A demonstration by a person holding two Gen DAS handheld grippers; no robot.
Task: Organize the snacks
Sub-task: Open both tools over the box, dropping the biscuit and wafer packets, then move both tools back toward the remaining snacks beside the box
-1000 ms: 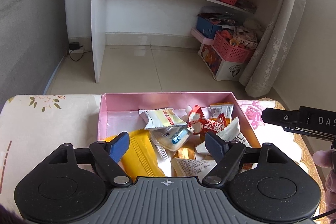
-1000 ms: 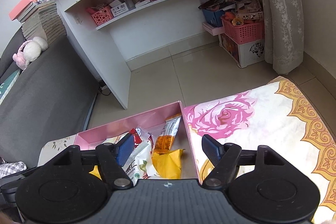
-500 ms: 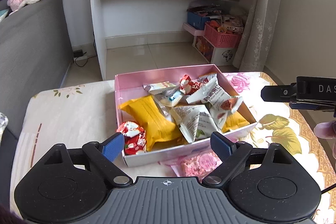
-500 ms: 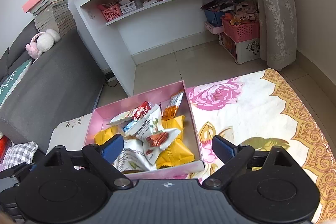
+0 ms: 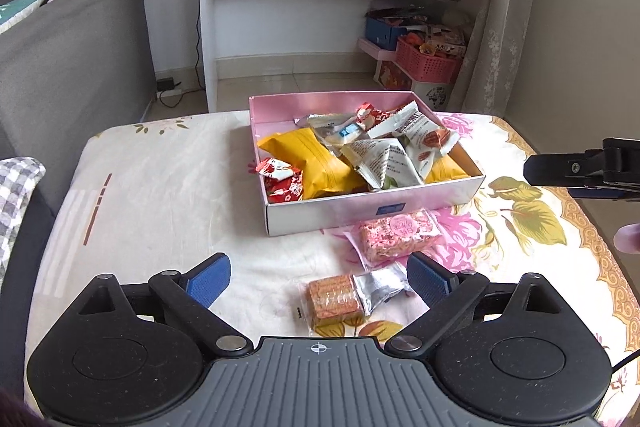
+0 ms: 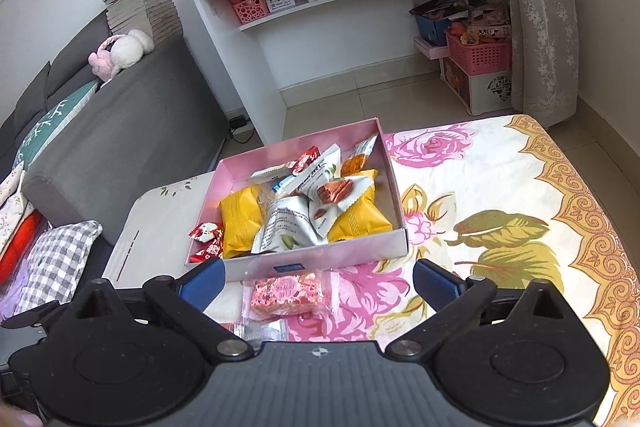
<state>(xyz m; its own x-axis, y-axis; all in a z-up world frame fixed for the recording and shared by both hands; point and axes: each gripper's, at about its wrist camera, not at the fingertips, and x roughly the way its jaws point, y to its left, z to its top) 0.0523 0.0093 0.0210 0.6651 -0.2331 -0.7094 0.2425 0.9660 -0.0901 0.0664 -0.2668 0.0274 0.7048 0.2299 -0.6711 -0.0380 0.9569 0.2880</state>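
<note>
A pink box [image 5: 376,209] [image 6: 320,259] sits on the floral tablecloth, holding yellow packets [image 5: 316,163], white nut packets [image 5: 420,143] and red ones [image 5: 284,179]. In front of it lie a pink rice bar [image 5: 396,233] [image 6: 286,293] and an orange wafer in a clear and silver wrapper [image 5: 334,301]. My left gripper [image 5: 320,277] hovers over the wafer, its jaws opening, the pads apart from it. My right gripper [image 6: 319,283] hangs over the pink bar, its jaws opening too, gripping nothing. One of its black fingers [image 5: 560,169] shows at the right edge of the left wrist view.
A grey sofa [image 6: 120,131] with a checked cushion [image 6: 56,267] runs along the table's left side. Beyond the table stand a white shelf unit [image 5: 304,27], pink baskets [image 5: 428,63] on the floor and a curtain [image 6: 544,7].
Both grippers have drawn back from over the box toward the table's near side, and their jaws have spread wider. The pink bar and the wafer have come into view.
</note>
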